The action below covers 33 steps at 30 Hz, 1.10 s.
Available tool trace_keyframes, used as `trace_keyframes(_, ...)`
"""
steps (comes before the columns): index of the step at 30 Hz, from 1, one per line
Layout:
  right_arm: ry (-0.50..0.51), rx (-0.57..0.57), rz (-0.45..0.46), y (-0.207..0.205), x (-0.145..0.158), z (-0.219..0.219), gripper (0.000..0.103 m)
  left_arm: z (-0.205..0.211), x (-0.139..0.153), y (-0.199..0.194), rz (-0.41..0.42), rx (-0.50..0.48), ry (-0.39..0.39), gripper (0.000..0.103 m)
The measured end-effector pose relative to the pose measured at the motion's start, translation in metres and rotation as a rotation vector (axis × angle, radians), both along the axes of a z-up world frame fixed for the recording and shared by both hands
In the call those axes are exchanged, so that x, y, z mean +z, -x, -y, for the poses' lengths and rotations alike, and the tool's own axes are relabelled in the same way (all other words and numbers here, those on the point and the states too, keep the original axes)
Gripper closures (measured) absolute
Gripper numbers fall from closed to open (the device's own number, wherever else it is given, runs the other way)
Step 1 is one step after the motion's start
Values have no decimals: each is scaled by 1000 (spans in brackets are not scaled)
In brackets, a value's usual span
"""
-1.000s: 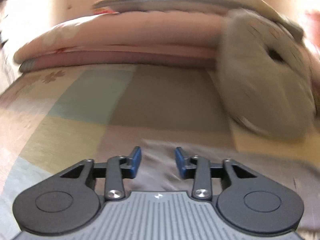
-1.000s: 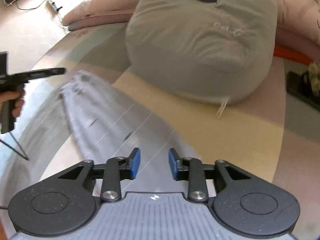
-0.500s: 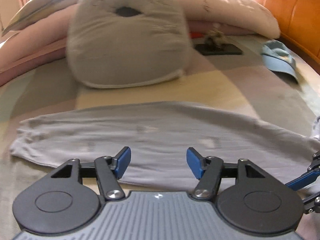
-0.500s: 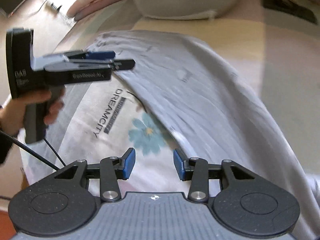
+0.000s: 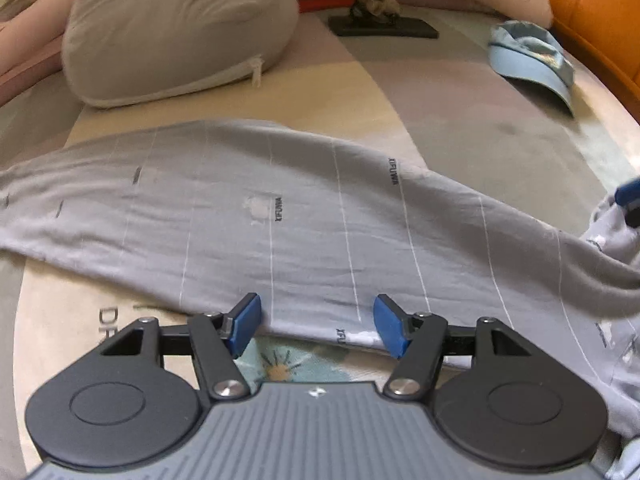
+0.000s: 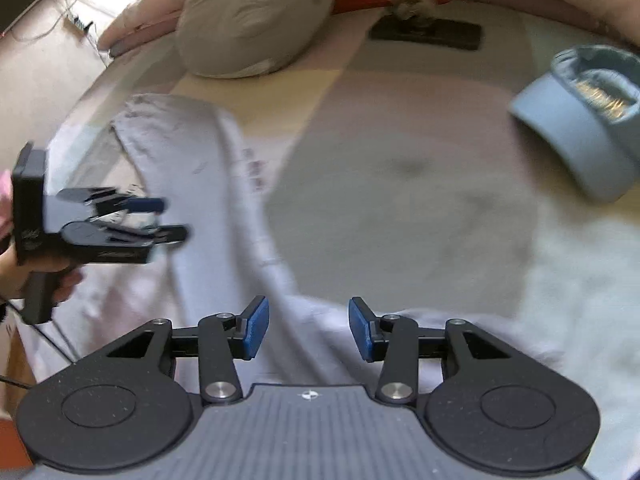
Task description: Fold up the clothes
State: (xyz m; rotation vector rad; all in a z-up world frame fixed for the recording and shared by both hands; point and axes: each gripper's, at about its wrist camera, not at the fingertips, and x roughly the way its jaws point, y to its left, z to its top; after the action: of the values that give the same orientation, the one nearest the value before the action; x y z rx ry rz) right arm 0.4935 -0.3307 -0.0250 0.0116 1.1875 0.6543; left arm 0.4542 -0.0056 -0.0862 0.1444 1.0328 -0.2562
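Observation:
A grey long-sleeved top (image 5: 304, 216) with thin white lines lies spread across the bed (image 6: 400, 200). One sleeve is folded over its front, where a flower print (image 5: 280, 368) shows. My left gripper (image 5: 316, 320) hovers over the sleeve's near edge. Its jaws are opening and the pads press on nothing. In the right wrist view my right gripper (image 6: 308, 320) stands open above the top (image 6: 224, 200) at its right part, also empty. The left gripper (image 6: 172, 219), held by a hand, shows at the left of that view. A blue fingertip (image 5: 628, 196) of the right gripper peeks in at the left wrist view's right edge.
A grey pillow (image 5: 180, 32) lies beyond the top. A light blue cap (image 5: 528, 56) sits at the far right. A flat black object (image 5: 384, 28) with a fuzzy tie on it lies near the pink quilts. An orange headboard (image 5: 600, 12) bounds the right side.
Both grippers have swung rightward across the bed. The left one now hangs over the folded sleeve with wider jaws. The right one left the flower print, and the cap came into its view.

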Motion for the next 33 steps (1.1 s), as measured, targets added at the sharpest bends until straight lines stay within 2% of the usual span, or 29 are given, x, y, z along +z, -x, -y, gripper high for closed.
trace_keyframes(2, 12, 43, -21, -25, -8, 16, 54, 1, 0, 1, -2, 21, 1, 31)
trace_keyframes(4, -9, 87, -81, -51, -21, 26, 54, 5, -1, 2, -1, 32, -8, 31)
trace_keyframes(8, -78, 185, -292, -97, -57, 34, 54, 8, -3, 1, -3, 47, -13, 28)
trace_keyframes(12, -126, 250, -441, -115, -78, 44, 57, 8, -4, 2, 5, 57, -8, 28)
trace_keyframes(13, -136, 256, -466, -117, -81, 48, 62, 8, -4, 2, 6, 60, -7, 27)
trace_keyframes(14, -133, 261, -477, -116, -82, 50, 66, 8, -5, 2, 6, 62, -6, 27)
trace_keyframes(18, -131, 284, -504, -115, -86, 49, 66, 9, -7, 1, 9, 72, 0, 23)
trace_keyframes(24, -129, 371, -566, -126, -89, 17, 68, 14, -7, -2, 3, 86, -7, 19)
trace_keyframes(26, -120, 357, -605, -126, -94, 28, 86, 13, -7, -3, -1, 84, -2, 19)
trace_keyframes(28, -127, 319, -647, -119, -102, 46, 94, 12, -8, -3, -1, 78, 4, 18)
trace_keyframes(30, -152, 278, -666, -110, -106, 61, 94, 13, -9, -3, 6, 75, 6, 17)
trace_keyframes(33, -145, 280, -622, -103, -101, 56, 94, 14, -10, -4, 10, 82, 5, 15)
